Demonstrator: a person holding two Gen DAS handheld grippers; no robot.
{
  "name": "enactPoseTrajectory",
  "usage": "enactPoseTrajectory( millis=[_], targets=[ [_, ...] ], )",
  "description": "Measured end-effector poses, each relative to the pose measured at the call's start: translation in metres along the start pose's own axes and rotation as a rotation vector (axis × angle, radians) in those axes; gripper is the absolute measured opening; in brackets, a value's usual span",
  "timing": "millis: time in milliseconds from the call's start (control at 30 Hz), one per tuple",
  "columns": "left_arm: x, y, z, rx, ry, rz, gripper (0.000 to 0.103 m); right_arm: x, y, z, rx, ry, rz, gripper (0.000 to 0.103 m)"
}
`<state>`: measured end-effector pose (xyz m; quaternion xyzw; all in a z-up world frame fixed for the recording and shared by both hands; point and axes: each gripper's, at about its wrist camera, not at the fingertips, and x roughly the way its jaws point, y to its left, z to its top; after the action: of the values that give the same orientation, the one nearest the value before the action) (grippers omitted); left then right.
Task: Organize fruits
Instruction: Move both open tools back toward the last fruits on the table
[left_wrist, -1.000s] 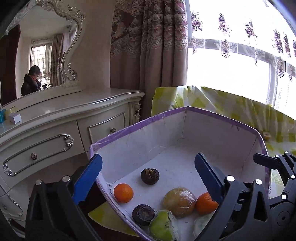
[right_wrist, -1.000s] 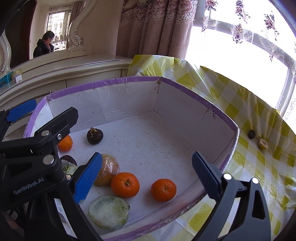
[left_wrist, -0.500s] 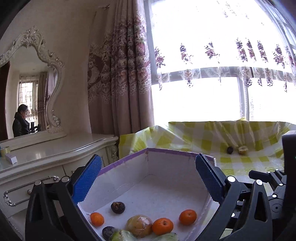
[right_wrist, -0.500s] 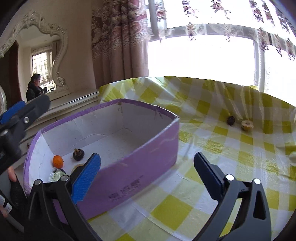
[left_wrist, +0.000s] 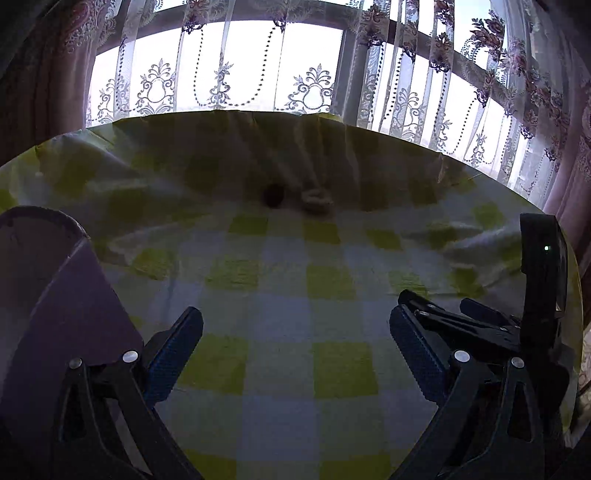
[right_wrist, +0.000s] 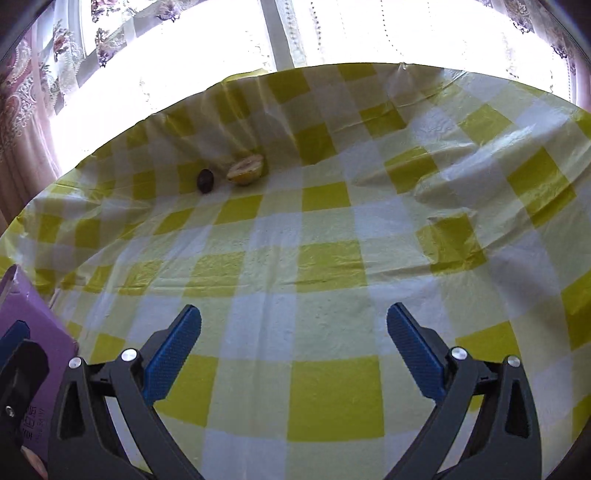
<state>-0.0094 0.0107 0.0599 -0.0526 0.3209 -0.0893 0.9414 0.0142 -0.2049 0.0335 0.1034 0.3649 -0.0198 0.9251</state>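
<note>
Target for this step looks like the 2 loose fruits at the far side of the table, near the window: small dark fruit (right_wrist: 205, 180) and a pale yellow one (right_wrist: 245, 169) just beside it on its right, cut or dented face up — can't tell which. Both sit on the checked tablecloth (right_wrist: 325, 258) where it rises into folds. They look apart, but only just.

Right gripper (right_wrist: 293, 338) is spread wide, nothing between the pads, well short of the fruit. Left gripper (left_wrist: 295, 341) likewise spread and empty. Purple box (right_wrist: 33, 332) sits at the left edge of both views, near the left gripper, so drop-off is prob on that side.

How I'd do it:
- Take 1 fruit at a time. They're too close for a sloppy approach; going for the dark one risks nudging the yellow one.
- Come in low and straight, fingers straddling the fruit, axis across the narrow side.
- Watch the cloth — loose folds behind the fruit could get pinched or dragged.
- Close gently; the yellow one may be soft.
- Left wrist view is backlit and dim, so trust the right wrist view for alignment.
</note>
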Motion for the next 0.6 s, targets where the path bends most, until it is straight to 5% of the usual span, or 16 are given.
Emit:
enactPoseTrajectory(
  millis=[133,233,367,600],
  targets=[
    [0.067,0.024,0.012,-0.109,0.125,0.063,0.098,0.044,0.013,0.034,-0.045,0.057,-0.004,0.101],
    [0.089,0.047,0.015,-0.219,0.181,0.041,0.098,0.073,0.030,0.055,-0.097,0.088,-0.006,0.101],
    [0.086,0.057,0.012,-0.269,0.152,-0.024,0.098,0.107,0.044,0.084,-0.126,0.097,-0.008,0.101],
    [0.084,0.049,0.007,-0.242,0.144,0.006,0.098,0.167,0.071,0.133,-0.172,0.118,-0.019,0.101]
  ],
)
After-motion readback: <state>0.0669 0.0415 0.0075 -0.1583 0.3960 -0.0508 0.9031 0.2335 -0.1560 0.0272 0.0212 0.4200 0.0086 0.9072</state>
